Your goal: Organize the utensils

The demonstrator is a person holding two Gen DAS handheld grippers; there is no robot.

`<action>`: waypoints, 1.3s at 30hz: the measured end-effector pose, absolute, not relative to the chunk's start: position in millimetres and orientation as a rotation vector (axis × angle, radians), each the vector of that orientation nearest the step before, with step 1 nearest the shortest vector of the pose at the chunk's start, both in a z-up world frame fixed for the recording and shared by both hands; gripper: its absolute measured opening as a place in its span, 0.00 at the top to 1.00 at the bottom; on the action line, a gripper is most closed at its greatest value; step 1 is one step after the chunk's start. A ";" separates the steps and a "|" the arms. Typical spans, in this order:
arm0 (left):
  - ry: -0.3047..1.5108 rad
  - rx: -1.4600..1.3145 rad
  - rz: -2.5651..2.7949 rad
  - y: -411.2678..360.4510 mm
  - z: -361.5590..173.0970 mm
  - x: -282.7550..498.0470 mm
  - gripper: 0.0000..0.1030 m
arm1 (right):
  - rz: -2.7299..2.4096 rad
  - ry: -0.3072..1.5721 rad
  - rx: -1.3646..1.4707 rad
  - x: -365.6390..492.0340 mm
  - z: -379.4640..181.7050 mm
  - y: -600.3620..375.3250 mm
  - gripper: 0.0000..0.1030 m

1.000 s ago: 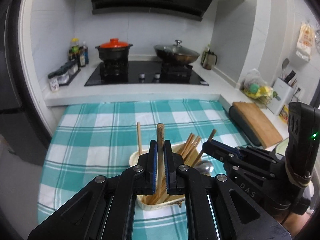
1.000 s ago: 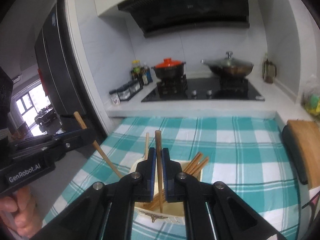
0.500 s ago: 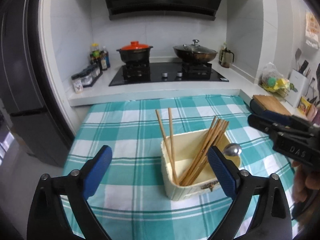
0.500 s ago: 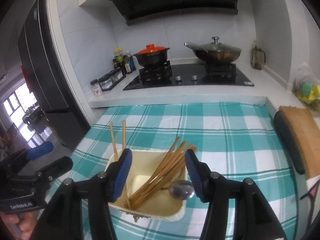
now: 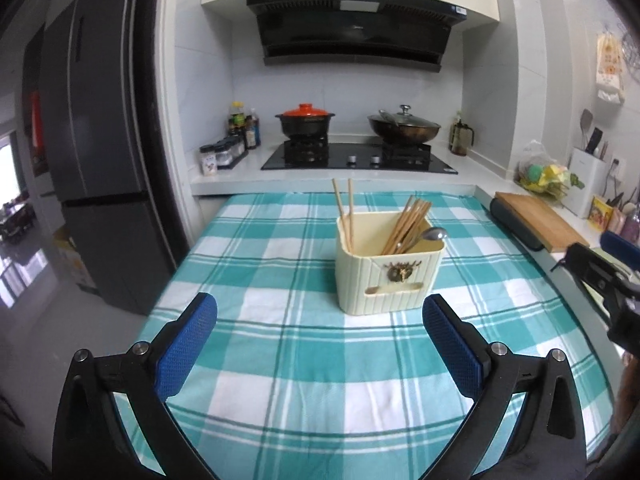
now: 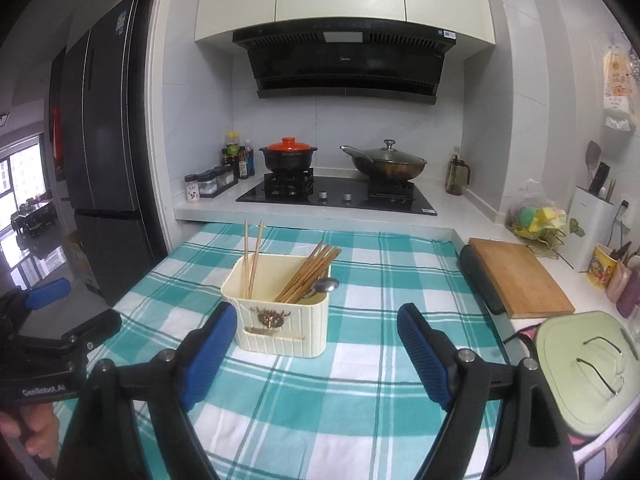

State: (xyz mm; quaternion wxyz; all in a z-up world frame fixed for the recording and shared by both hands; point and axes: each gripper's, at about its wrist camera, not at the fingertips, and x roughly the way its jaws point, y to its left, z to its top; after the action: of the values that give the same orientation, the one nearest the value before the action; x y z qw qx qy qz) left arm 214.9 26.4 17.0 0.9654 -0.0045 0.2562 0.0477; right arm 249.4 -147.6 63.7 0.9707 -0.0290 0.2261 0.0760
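So the cream utensil holder [image 5: 389, 268] sits on the teal checked tablecloth [image 5: 280, 360], roughly mid-table. Inside it, two chopsticks [image 5: 347, 216] stand nearly upright in the left compartment, and a bunch of chopsticks [image 5: 408, 220] leans to the right in the other one with a metal spoon [image 5: 430, 235] next to them. Left gripper [image 5: 320, 344] is spread wide, nothing in it, hanging in front of the holder. Right gripper [image 6: 316, 344] is the same deal: fingers apart, empty. Cutting board [image 6: 518, 276] is off on the right counter, and the stove [image 6: 336, 196] is behind the table.
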 end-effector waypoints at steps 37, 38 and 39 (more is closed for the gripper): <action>0.531 0.021 0.138 8.6 37.3 134.8 0.00 | 0.161 0.440 -0.090 138.6 68.0 -128.0 0.16; 0.535 0.019 0.137 8.3 36.9 135.3 0.00 | 0.161 0.444 -0.087 138.8 67.5 -127.8 0.16; 0.537 0.018 0.134 8.2 36.5 135.5 0.00 | 0.160 0.446 -0.085 138.5 67.3 -127.3 0.16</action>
State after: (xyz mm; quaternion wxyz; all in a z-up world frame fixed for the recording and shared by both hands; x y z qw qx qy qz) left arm 135.5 8.2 36.5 0.9619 0.0089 0.2652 0.0663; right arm 138.5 -127.3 67.3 0.9712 -0.0421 0.2208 0.0791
